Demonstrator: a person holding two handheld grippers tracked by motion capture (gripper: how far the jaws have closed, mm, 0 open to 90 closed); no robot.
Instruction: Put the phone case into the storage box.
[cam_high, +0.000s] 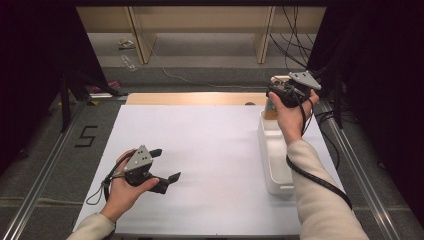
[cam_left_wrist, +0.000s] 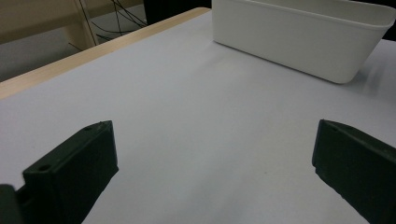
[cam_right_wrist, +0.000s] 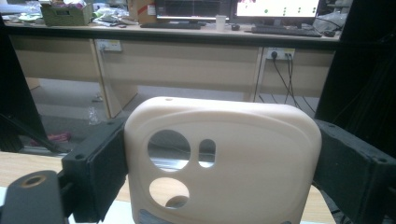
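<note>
Cream plastic phone case, clamped at its sides between the jaws of my right gripper, held raised above the far end of the white bin. My left gripper hovers low over the white sheet with jaws spread, holding nothing. A black "5" marks the grey floor at left. Behind: wooden desk, monitors.

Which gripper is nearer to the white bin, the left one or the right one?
The right. The right gripper is above the far end of the white bin, holding a beige case; the left gripper is across the table.
</note>
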